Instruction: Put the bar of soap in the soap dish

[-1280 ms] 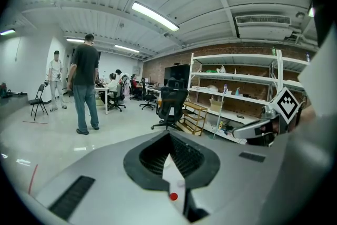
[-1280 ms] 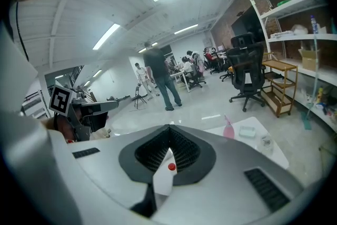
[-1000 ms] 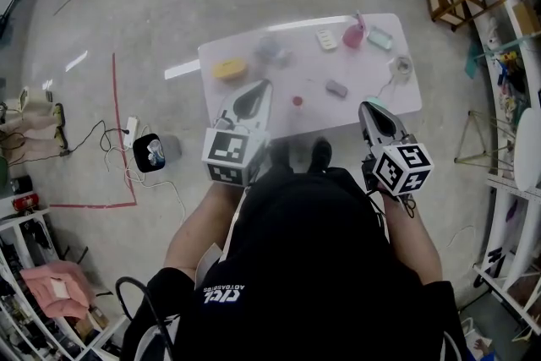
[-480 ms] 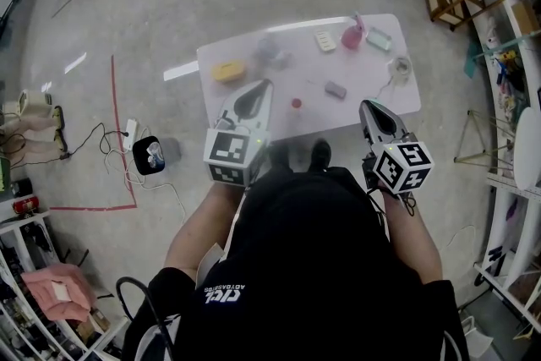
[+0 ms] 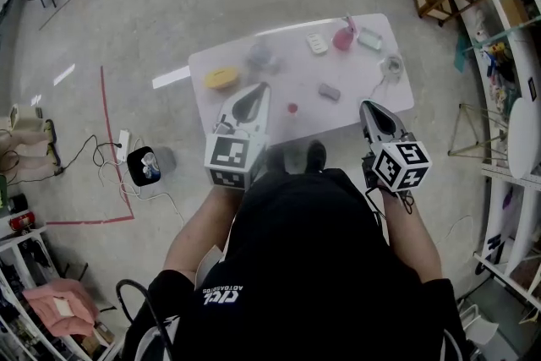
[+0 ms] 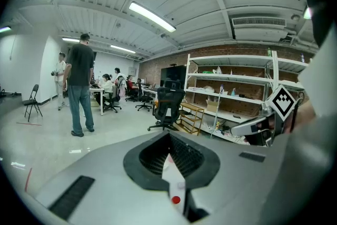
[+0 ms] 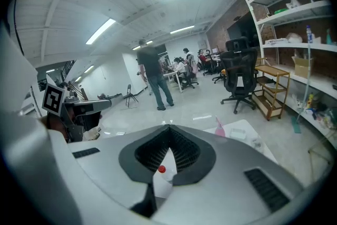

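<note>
- Left gripper view: my left gripper (image 6: pixel 169 135) is clenched, jaws tip to tip with nothing between them.
- In the right gripper view, my right gripper (image 7: pixel 168 127) is clamped the same way, also empty.
- Seen from the head view, both grippers hover at the near edge of the white table (image 5: pixel 296 72) and touch nothing on it.
- A small red cap (image 5: pixel 292 107) sits nearest, between the two tips.
- Just beyond it, toward my right gripper, lies a grey bar (image 5: pixel 330 91) that looks like the soap, though I cannot be sure.
- A yellow oval dish (image 5: pixel 221 79) sits well apart at the table's left end.
- A pink bottle (image 5: pixel 344 36) stands by the far edge.
</note>
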A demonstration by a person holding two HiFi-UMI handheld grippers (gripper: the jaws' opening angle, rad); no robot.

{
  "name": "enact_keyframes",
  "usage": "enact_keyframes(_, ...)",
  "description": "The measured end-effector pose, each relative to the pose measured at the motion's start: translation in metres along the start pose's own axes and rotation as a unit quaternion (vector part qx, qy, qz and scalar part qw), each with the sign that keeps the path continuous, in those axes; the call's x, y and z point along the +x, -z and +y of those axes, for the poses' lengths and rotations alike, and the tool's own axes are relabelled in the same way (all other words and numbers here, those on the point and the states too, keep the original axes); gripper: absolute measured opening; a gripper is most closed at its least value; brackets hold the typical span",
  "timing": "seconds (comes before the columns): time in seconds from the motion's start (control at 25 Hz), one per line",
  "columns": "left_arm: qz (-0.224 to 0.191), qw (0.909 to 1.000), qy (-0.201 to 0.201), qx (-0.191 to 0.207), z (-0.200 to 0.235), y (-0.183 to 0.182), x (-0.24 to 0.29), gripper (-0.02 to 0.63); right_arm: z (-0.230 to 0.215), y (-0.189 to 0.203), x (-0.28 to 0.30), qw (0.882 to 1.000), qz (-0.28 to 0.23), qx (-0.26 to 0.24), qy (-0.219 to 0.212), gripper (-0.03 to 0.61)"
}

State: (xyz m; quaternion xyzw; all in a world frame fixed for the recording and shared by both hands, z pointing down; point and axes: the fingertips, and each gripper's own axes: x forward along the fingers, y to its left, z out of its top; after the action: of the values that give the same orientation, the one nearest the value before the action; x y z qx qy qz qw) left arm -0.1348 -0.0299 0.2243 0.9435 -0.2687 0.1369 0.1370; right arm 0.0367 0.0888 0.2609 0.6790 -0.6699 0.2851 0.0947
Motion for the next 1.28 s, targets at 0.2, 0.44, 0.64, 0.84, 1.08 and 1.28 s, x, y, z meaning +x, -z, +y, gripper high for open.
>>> enact_keyframes(0.2,-0.010,0.9999,0.002,0.000,0.018,0.010,-0.001,0.009,0.004,0.003,0.015,1.000,-0.002,0.024,0.014,0.014)
enact_keyframes(0.44,-0.007,0.9999,0.005,-0.010,0.039,0.020,0.001,0.009,0.011,-0.004,0.040,0.999,0.017,-0.021,0.034,0.014)
enact_keyframes(0.64,0.001,0.9999,-0.002,-0.016,0.046,0.018,0.005,0.009,0.008,0.001,0.054,0.998,0.036,-0.035,0.036,0.014)
enact_keyframes(0.84,0.000,0.9995,-0.023,-0.023,0.048,0.018,0.016,0.009,-0.014,0.008,0.069,0.997,0.053,-0.036,0.033,0.014)
enact_keyframes(1.08,-0.001,0.9971,-0.065,-0.039,0.051,0.018,0.035,0.009,-0.035,0.010,0.086,0.995,0.079,-0.067,-0.012,0.014)
enact_keyframes(1.28,0.019,0.9952,-0.081,-0.051,0.046,0.022,0.059,0.009,-0.050,0.012,0.100,0.991,0.095,-0.084,-0.050,0.014)
